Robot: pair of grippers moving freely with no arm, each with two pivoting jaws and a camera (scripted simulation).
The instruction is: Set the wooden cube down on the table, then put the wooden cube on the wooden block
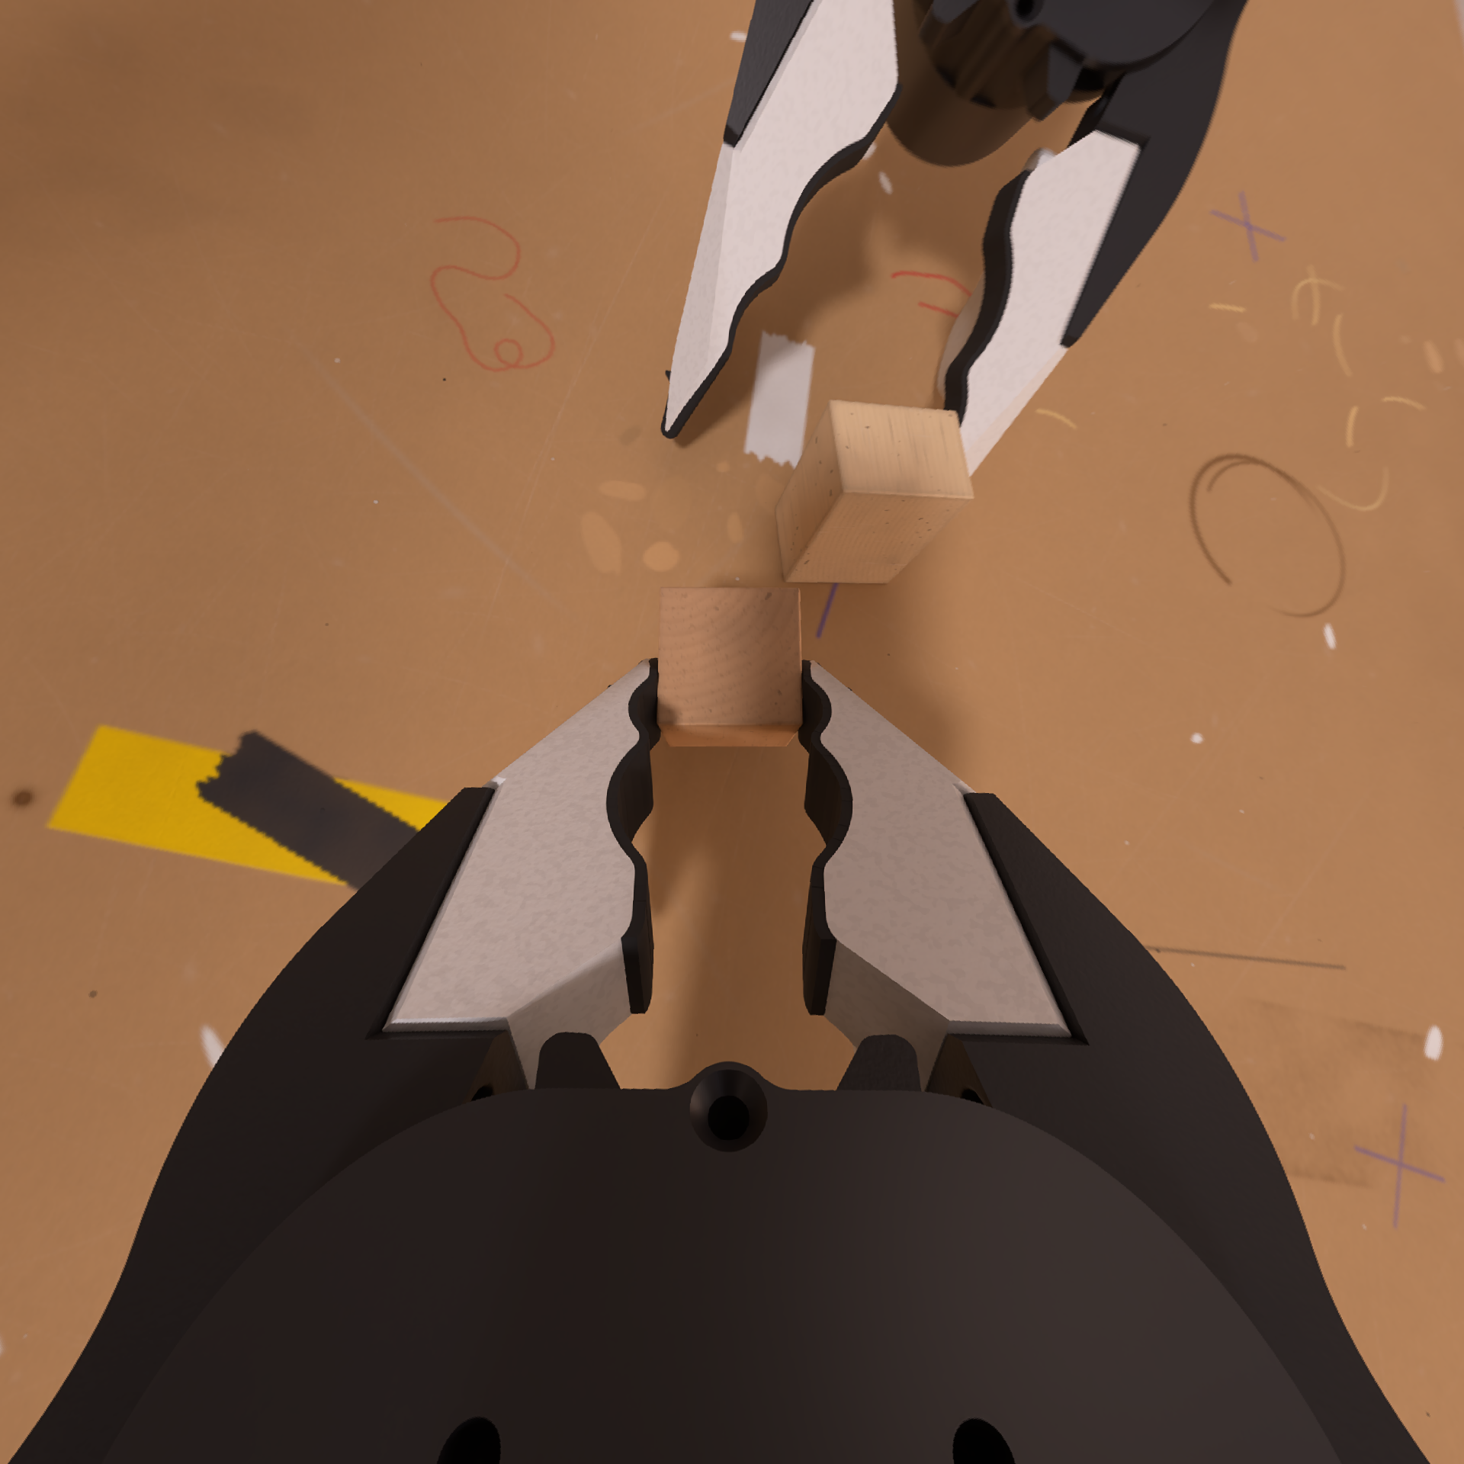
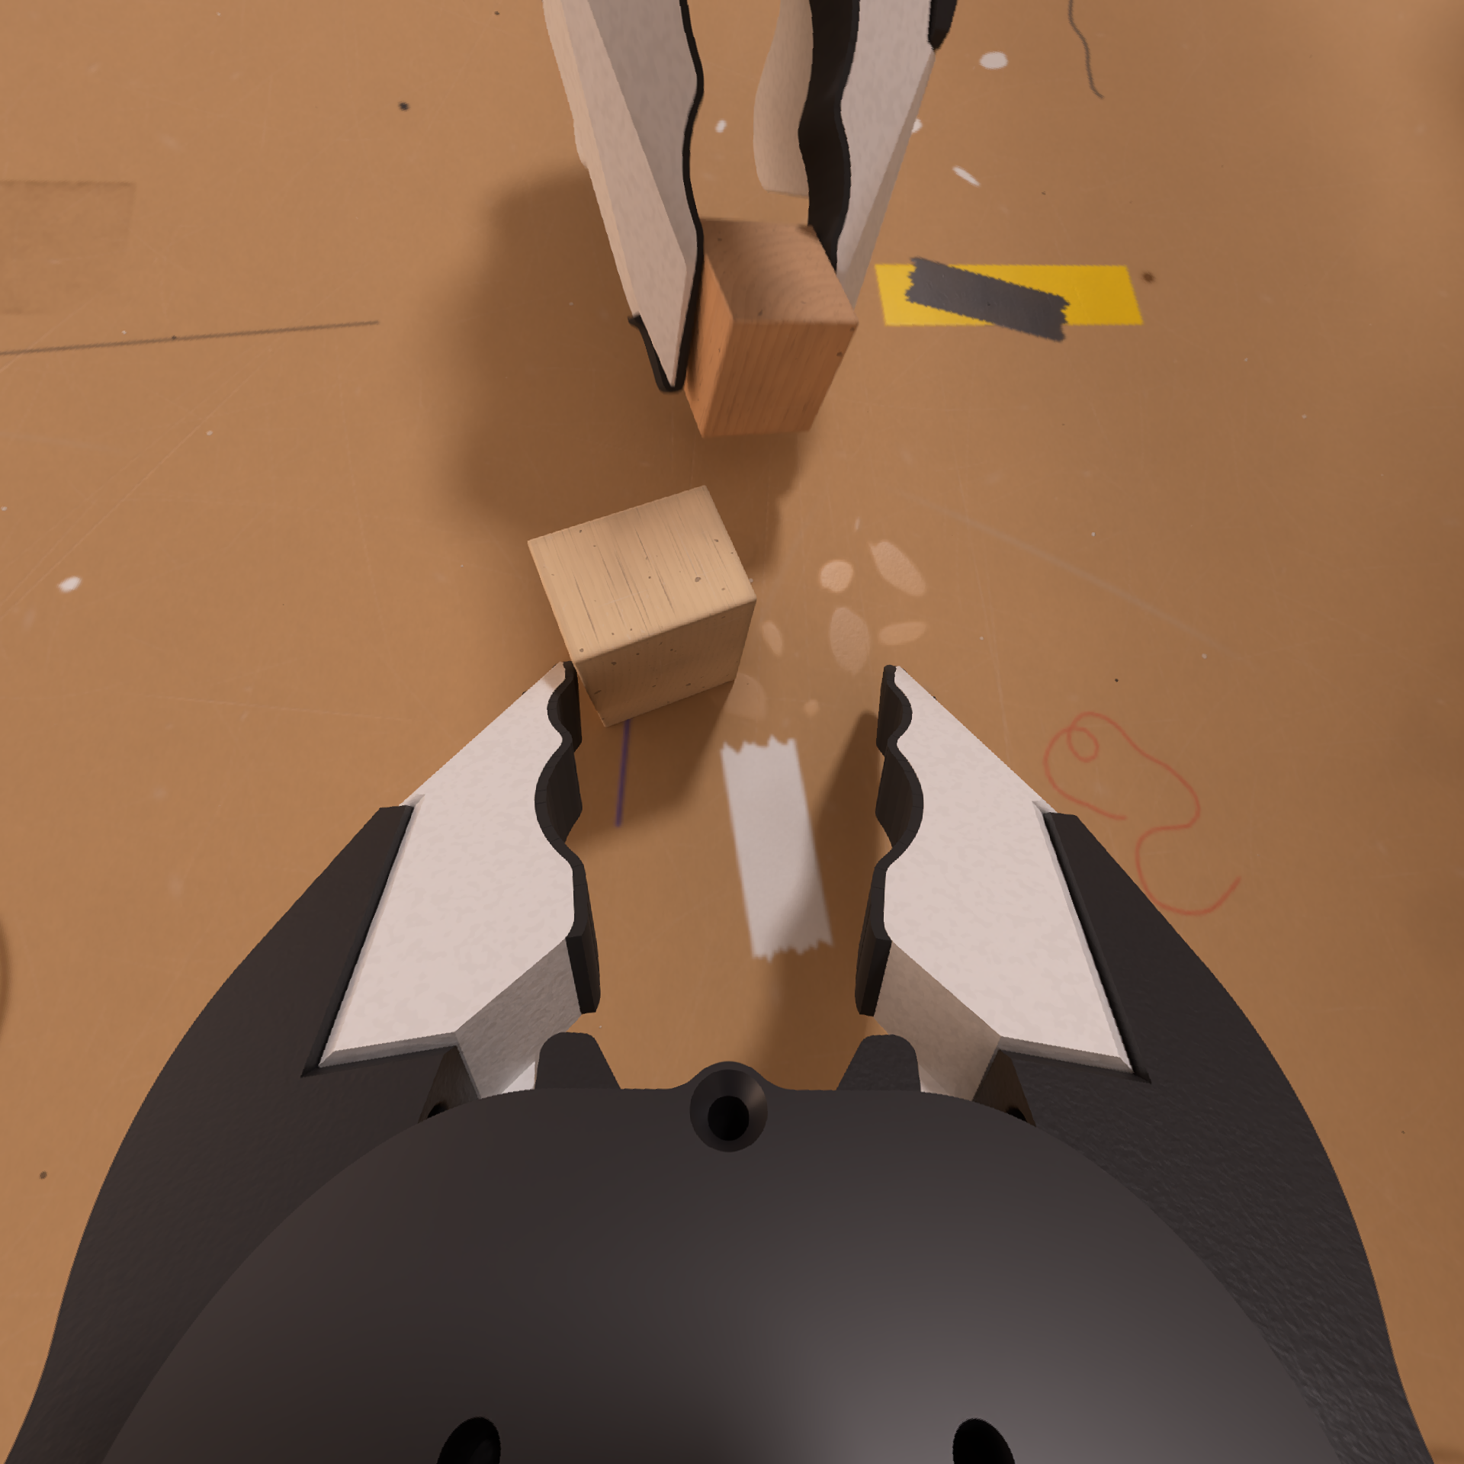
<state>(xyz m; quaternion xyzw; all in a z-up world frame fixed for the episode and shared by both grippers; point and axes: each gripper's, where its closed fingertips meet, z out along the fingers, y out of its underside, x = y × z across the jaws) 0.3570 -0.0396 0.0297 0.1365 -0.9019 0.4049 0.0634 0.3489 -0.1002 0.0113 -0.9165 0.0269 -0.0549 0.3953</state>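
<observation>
We have the darker, reddish-brown wooden cube (image 1: 727, 664) pinched between the fingertips of our left tool (image 1: 727, 697), the jaws closed flat against two opposite faces. In the right wrist view it looks lifted off the scuffed brown desk (image 2: 238, 554), with a shadow lying away from it, so we judge the set-down is not yet done.

The paler, squared wooden block (image 2: 646, 590) sits on the desk just beside the cube and apart from it. Our right tool (image 2: 729, 697) is empty, its jaws spread wide; the tip of one finger (image 2: 554, 713) is at the block's lower corner, though we cannot tell whether it touches.

As we read it, the cube is rigid and light, with smooth flat faces. It will not deform or break, but smooth wood can slip or twist if gripped near an edge. We would hold it on two parallel faces, pads centred and low enough on the sides to keep the bottom face clear and level for setting down. A strip of white tape (image 2: 776, 840) and a yellow-and-black tape patch (image 2: 1010, 295) lie nearby.
</observation>
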